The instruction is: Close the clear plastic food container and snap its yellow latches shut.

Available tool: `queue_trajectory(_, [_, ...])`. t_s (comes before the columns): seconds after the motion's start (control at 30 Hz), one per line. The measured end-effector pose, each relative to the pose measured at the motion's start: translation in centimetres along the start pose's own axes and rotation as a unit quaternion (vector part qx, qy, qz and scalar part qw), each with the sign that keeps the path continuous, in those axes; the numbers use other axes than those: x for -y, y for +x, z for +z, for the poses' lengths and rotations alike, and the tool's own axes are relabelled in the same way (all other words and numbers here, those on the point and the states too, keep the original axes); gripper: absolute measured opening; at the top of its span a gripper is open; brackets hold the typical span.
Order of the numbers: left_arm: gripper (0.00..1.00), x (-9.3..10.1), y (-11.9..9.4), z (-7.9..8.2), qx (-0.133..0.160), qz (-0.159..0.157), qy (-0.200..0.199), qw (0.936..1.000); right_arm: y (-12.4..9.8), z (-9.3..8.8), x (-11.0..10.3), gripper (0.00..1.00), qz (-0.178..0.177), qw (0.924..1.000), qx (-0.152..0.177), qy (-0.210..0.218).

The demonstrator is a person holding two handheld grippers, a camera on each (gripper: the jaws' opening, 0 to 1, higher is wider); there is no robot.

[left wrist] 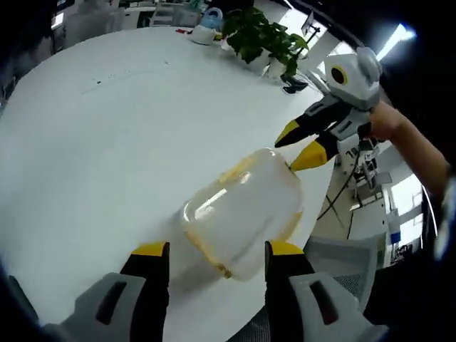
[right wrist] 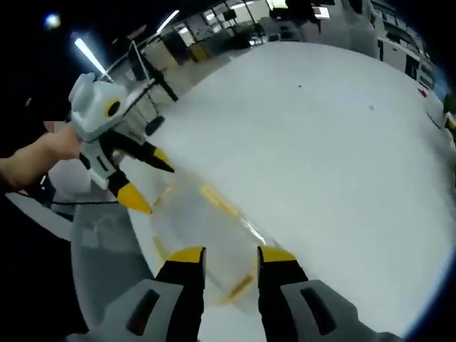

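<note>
**Lid down, latches next**

Clear food container (left wrist: 241, 212) lying on the white table (left wrist: 107, 142), close to the near edge, just beyond the left gripper (left wrist: 217, 251). Jaws of that gripper apart, flanking the near end of the box without a clear touch. Yellow strips visible along the long side and the near corner. Right gripper (left wrist: 299, 146) at the far right end of the box, tips apart and gripping nothing, one yellow tip just beside the lid corner; contact too close to call.

From the right gripper view: container (right wrist: 203, 228) lying past the right gripper (right wrist: 224, 255), yellow latch (right wrist: 219, 201) along its top edge, left gripper (right wrist: 146, 182) near the far end.

Judged step: lid seemingly resting on the box, latches probably not yet snapped. Next move: steady the box with one tool, press a yellow latch down with the other until it seats. Potted plant (left wrist: 263, 35) far off, well clear.
</note>
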State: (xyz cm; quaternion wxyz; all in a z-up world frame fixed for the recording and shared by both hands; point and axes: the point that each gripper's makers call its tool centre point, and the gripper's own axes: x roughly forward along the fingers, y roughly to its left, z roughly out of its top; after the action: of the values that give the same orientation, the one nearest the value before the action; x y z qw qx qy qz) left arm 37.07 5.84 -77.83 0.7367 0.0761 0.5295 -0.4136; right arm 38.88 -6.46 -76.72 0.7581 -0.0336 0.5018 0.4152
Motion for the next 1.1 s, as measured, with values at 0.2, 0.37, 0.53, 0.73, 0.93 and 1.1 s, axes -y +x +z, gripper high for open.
queue_trajectory(0.2, [0.54,0.7,-0.1,0.8,-0.003,0.008,0.054,0.9985,0.1,0.2,-0.8,0.34,0.0,0.9992,-0.009,-0.038])
queue_trajectory(0.37, [0.56,0.8,-0.1,1.2,-0.011,0.016,0.077,0.9968,0.3,0.1,-1.6,0.34,0.007,0.998,-0.021,-0.059])
queue_trajectory(0.53, [0.56,1.7,-0.1,1.8,-0.008,0.008,0.105,0.9944,0.7,0.0,-2.2,0.34,0.013,0.9958,-0.032,-0.085])
queue_trajectory(0.73, [0.55,2.4,0.3,2.2,-0.011,0.007,0.146,0.9892,1.0,0.2,-2.3,0.34,0.01,0.9942,-0.039,-0.1])
queue_trajectory(0.93, [0.54,3.0,0.7,2.1,-0.028,0.012,0.213,0.9765,1.4,0.4,-2.9,0.33,0.016,0.9923,-0.044,-0.115])
queue_trajectory(1.1, [0.55,3.1,0.9,2.1,-0.041,0.021,0.239,0.9699,1.8,0.6,-3.3,0.32,0.022,0.9907,-0.048,-0.125])
